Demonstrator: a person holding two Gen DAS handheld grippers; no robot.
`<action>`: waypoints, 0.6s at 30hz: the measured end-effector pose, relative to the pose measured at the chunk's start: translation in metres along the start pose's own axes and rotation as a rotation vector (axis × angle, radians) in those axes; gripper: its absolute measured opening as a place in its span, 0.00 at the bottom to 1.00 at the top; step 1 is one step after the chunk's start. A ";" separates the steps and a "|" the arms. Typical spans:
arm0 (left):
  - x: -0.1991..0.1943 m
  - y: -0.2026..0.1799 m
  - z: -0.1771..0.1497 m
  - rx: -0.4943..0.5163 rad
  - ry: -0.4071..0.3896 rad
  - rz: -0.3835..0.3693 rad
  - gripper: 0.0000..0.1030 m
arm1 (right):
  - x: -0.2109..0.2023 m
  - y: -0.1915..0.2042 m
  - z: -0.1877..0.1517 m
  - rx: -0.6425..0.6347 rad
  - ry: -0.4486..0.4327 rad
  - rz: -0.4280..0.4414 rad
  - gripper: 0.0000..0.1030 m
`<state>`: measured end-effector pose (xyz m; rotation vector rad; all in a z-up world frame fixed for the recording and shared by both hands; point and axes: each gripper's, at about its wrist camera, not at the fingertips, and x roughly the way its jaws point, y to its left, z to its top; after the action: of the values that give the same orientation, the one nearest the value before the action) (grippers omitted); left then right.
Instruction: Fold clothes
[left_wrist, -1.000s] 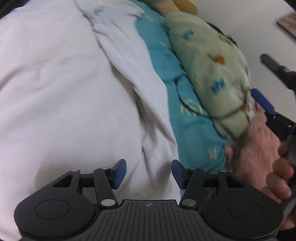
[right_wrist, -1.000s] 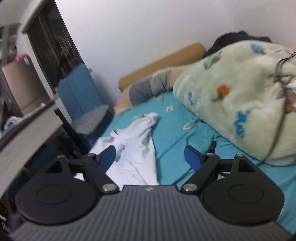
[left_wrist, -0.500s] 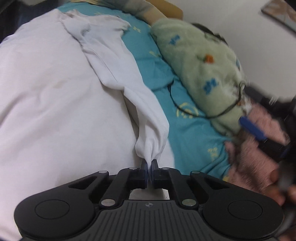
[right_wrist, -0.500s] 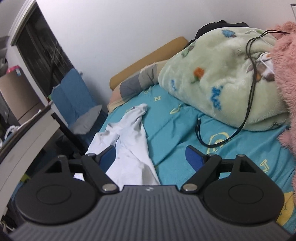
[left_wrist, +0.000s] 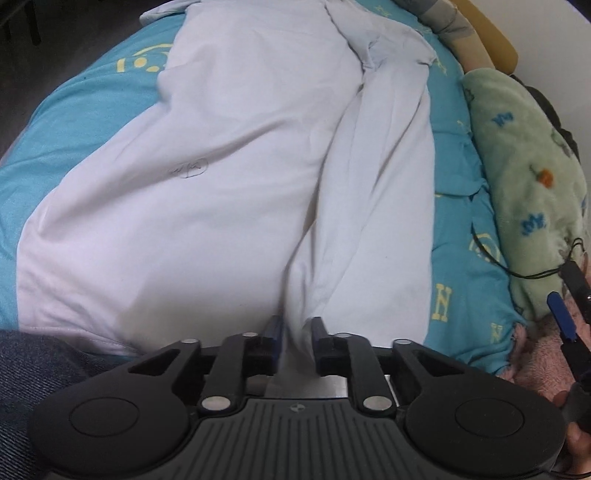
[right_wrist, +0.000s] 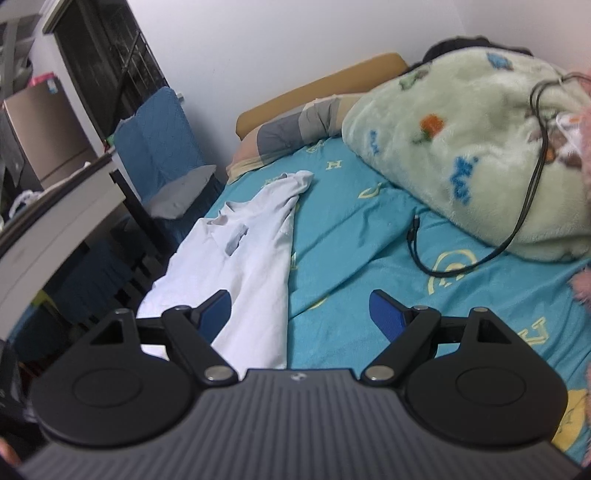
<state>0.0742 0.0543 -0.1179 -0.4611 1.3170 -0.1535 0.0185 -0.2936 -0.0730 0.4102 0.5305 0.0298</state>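
Left tongs (left_wrist: 293, 341): my jaws are opening, with a bunched ridge of the white shirt (left_wrist: 207, 192) standing up between them; the pads look to have just let go of the cloth, so I count this as released (the cloth does still brush the inner faces).
Right tongs (right_wrist: 300, 314): wide apart and empty, hanging above the bed (right_wrist: 354, 236) near the shirt's right edge, touching nothing.
Where the shirt is: spread on the teal sheet, bottom hem toward me, collar and sleeve end toward the pillow (right_wrist: 284, 134) at the head of the bed.
Done, as I judge it: one lengthwise fold. The right side lies turned in over the body as a long strip (left_wrist: 384, 192) running from the hem up to the shoulder.
Left to do: the left side is not turned in, and it reaches close to the bed's left edge; after that the length has to be folded over. I would say I am early, less than halfway.
How the shirt looks: thin, limp and white, with soft wrinkles over the body and deeper creases along the folded strip; a small dark mark (left_wrist: 192, 168) sits mid-chest. The collar area is rumpled and grey-shadowed.
Nearby: a green fleece blanket (right_wrist: 461, 155) with a black cable (right_wrist: 480, 258) trailing from it onto the sheet, well apart from the shirt.
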 end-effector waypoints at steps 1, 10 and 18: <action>-0.003 -0.004 0.005 0.015 -0.010 0.000 0.41 | 0.000 0.005 0.002 -0.017 -0.011 -0.004 0.81; 0.006 -0.085 0.107 0.285 -0.335 0.109 0.77 | 0.058 0.052 0.060 -0.093 -0.157 -0.003 0.80; 0.107 -0.114 0.220 0.342 -0.562 0.237 0.71 | 0.127 0.004 0.036 0.009 -0.133 -0.130 0.80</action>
<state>0.3285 -0.0349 -0.1279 -0.0417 0.7618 -0.0421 0.1468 -0.2866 -0.1053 0.3826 0.4250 -0.1244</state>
